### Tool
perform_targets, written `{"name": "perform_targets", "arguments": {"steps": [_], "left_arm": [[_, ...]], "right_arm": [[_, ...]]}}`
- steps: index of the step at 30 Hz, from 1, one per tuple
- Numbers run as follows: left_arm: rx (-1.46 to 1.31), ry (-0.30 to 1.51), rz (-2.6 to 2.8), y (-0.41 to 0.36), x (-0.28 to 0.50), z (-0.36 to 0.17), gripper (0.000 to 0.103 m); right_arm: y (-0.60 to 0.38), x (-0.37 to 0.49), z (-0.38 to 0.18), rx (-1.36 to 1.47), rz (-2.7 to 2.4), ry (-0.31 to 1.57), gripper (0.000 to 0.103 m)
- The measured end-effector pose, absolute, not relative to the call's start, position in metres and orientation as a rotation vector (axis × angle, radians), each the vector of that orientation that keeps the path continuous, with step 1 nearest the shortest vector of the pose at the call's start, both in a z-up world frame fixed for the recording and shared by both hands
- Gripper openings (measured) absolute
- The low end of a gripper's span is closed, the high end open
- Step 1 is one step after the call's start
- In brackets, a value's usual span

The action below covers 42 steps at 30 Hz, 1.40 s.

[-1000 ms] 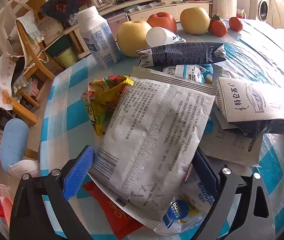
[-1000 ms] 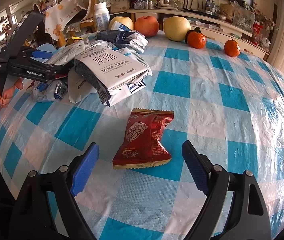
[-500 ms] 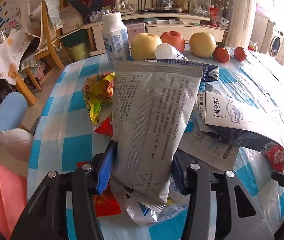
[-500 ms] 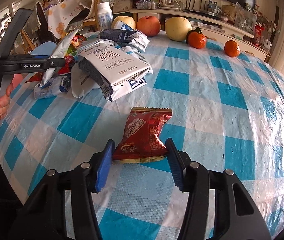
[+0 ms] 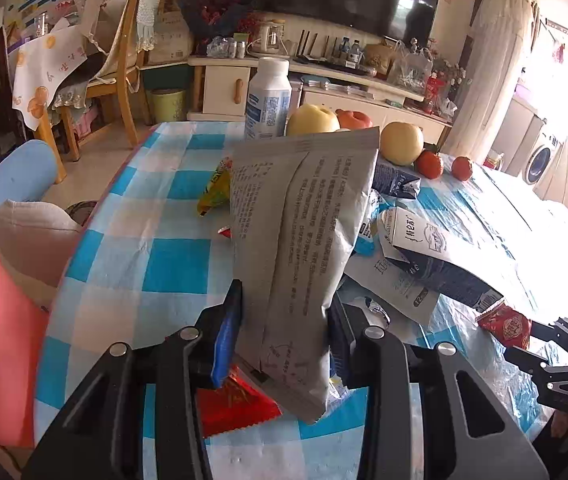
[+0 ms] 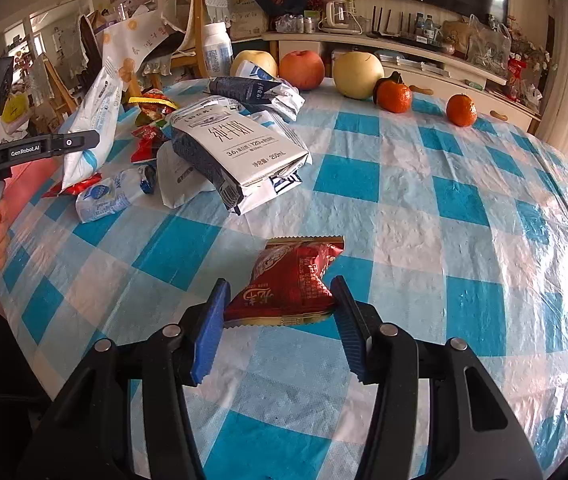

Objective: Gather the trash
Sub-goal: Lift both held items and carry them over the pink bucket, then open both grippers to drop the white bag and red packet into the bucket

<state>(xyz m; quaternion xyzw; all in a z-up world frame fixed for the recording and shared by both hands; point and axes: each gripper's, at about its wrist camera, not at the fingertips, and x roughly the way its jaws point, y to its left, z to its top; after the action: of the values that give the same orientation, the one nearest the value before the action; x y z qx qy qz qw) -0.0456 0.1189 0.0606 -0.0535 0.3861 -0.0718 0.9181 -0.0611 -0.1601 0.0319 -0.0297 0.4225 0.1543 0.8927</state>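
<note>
The left gripper (image 5: 284,332) is clamped on the lower end of a grey pouch (image 5: 299,240), which stands upright, lifted off the checked tablecloth (image 5: 172,256) at the table's left side. Under it lie a red wrapper (image 5: 236,404) and, to the right, a flattened milk carton (image 5: 423,248). The right gripper (image 6: 280,320) is closed partway, its pads pressing both sides of a red snack packet (image 6: 287,284) lying on the cloth near the front edge. Apples and oranges (image 6: 393,96) sit at the far side.
</note>
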Motion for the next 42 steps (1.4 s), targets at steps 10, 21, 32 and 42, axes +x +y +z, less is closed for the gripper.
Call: {"name": "perform_targets", "arguments": {"steps": [10, 21, 32, 42], "left_arm": [[-0.233, 0.715, -0.134, 0.159, -0.061, 0.081, 0.04], [-0.282, 0.613, 0.06, 0.238, -0.096, 0.116, 0.04], [-0.447, 0.655, 0.406, 0.366, -0.131, 0.099, 0.04], [-0.53, 0.775, 0.568, 0.413, -0.135, 0.064, 0.065]], "right_arm": [[-0.151, -0.073, 0.063, -0.004, 0.319, 0.78, 0.053], [-0.032, -0.065, 0.134, -0.008, 0.58, 0.632, 0.053], [0.164, -0.029, 0.157, -0.01, 0.954, 0.627, 0.053], [0.251, 0.008, 0.121, 0.077, 1.054, 0.74, 0.076]]}}
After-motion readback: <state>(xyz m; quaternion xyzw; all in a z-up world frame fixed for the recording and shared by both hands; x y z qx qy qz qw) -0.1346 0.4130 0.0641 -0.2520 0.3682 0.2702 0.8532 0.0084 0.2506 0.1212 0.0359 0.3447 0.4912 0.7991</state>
